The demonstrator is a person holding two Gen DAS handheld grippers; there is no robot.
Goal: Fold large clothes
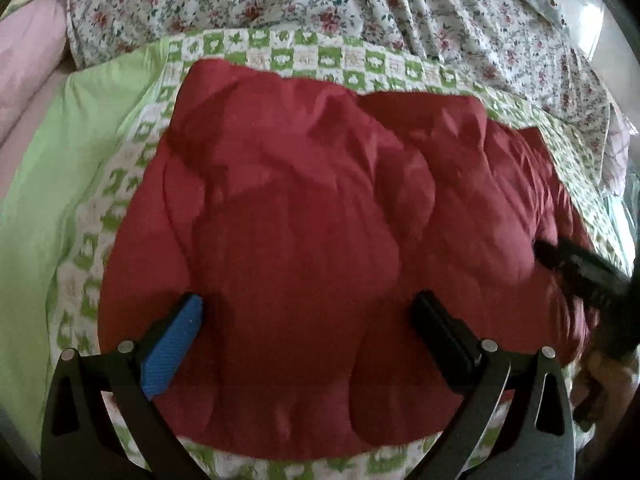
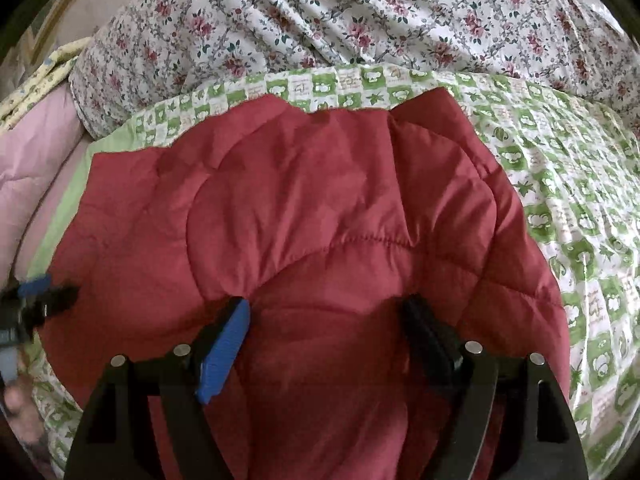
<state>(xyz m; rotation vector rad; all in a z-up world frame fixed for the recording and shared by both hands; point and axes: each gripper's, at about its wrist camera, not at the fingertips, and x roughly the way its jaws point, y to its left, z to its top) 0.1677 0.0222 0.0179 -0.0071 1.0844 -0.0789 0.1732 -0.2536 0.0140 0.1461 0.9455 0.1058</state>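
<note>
Both tongs, left tongs [image 1: 308,328] and right tongs [image 2: 326,330], gape wide and empty above the red jacket [image 1: 304,216], which lies crosswise below and ahead of them on the bed [image 1: 48,184], each tongs nearest its own side

A quilted jacket [image 2: 320,216] lies on a checked sheet [image 2: 560,184], with a floral quilt [image 2: 360,20] behind.

Both wrist views steeply down, close, sharing red jacket [image 1: 304,216]

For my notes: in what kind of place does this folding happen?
Probably a bedroom, on a bed: the red quilted garment lies on a green checked sheet, with a floral duvet behind.
</note>
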